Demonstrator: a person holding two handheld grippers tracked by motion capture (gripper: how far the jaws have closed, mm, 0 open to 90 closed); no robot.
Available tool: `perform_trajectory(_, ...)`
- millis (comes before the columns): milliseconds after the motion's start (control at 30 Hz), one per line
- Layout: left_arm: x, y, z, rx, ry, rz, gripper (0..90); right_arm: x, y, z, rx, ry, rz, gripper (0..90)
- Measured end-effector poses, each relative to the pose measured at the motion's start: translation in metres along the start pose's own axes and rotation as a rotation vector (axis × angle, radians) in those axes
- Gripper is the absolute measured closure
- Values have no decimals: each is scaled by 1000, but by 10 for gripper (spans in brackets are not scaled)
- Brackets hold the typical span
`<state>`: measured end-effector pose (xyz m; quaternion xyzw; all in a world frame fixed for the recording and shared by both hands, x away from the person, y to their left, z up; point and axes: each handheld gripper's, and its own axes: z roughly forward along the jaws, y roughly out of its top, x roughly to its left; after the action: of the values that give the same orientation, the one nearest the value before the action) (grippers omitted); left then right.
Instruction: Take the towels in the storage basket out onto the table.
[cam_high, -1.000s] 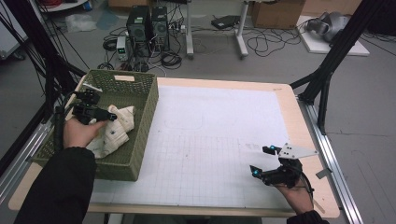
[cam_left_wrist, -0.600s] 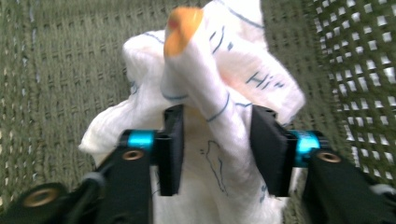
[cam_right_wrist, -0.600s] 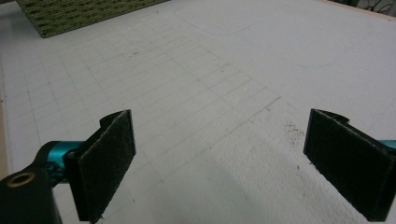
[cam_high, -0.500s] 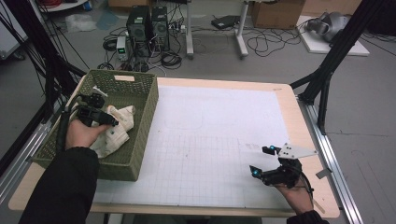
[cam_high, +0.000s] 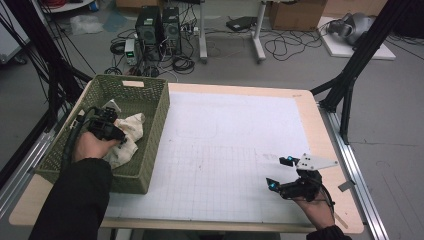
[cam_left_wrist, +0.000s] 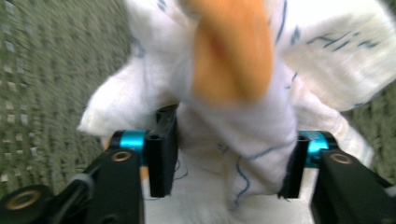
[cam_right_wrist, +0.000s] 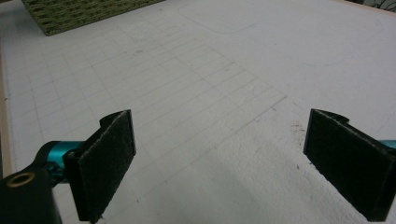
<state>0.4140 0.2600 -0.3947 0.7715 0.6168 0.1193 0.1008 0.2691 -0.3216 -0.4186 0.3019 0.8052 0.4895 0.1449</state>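
Left gripper (cam_high: 111, 129): inside the green woven basket (cam_high: 150, 105), its jaws have just been closing around a fold of the white cloth with blue writing and an orange patch (cam_left_wrist: 233, 116).
Cloth: lies in the basket.
Right gripper (cam_high: 282, 172): released, jaws wide over the white gridded mat (cam_high: 225, 150).

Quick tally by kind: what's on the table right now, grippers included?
Green basket: 1
White cloth with orange patch: 1
Grippers, left gripper and right gripper: 2
Total: 4
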Motion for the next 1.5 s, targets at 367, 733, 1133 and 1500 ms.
perform_trajectory(367, -2, -2, 1, 29, -38, 23, 819, 1, 0, 0, 0, 7, 0, 83)
perform_trajectory(733, 8, -7, -32, -96, -206, -33, 838, 1, 1, -1, -6, 3, 0, 82)
perform_trajectory(1133, 22, -19, -52, -213, -373, -98, 840, 0, 1, -3, -13, 6, 4, 82)
perform_trajectory(1500, 48, -30, -70, -352, -643, -215, 843, -1, 2, -2, -21, 5, 5, 82)
